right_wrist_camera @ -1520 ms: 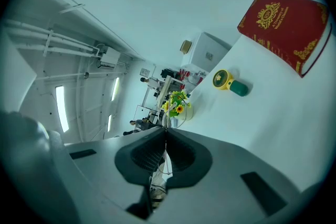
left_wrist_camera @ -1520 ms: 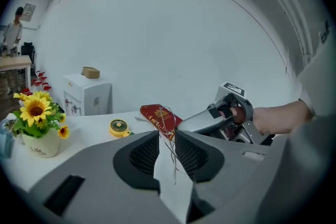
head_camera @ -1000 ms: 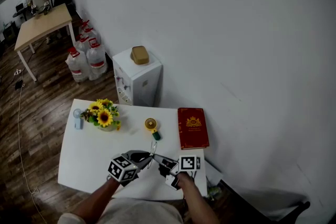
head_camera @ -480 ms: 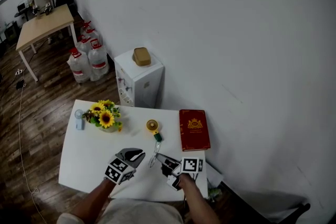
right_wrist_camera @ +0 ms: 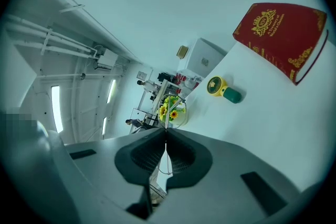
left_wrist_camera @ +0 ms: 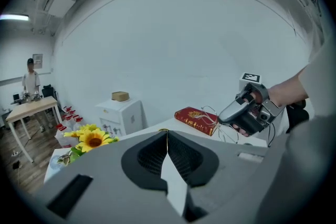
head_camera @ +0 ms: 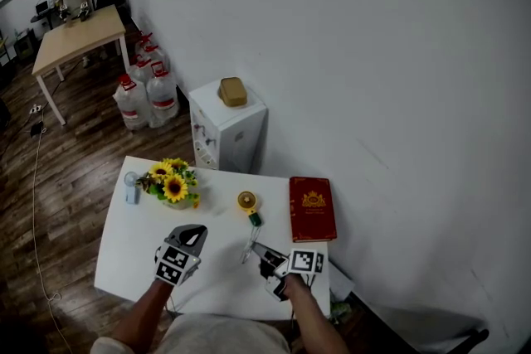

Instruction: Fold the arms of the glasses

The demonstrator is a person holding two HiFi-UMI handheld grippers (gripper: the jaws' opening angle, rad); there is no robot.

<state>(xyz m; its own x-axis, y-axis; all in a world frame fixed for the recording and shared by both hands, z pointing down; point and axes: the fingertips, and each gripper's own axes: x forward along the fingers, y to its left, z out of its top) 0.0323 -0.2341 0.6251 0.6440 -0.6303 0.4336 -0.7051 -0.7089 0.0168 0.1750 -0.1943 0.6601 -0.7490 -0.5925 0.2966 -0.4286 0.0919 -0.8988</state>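
Right gripper (head_camera: 259,249) pinches the glasses (head_camera: 248,252) at its tips. Left gripper (head_camera: 196,233), jaws pressed together and empty, sits well to its left. Open left, nudge one arm inward near the hinge, hold right firm.

Thin, pale wire-framed glasses (head_camera: 249,246) are seen low in the head view, just left of centre. They are clamped at one end in the closed jaws of the right gripper (head_camera: 259,251) and are stretched up and away from it. In the left gripper view, at right of centre, the glasses (left_wrist_camera: 216,122) are shown as fine loops and strands. In the right gripper view a rounded rim (right_wrist_camera: 167,110) is seen rising from the jaws. Whether the arms are folded cannot be made out.
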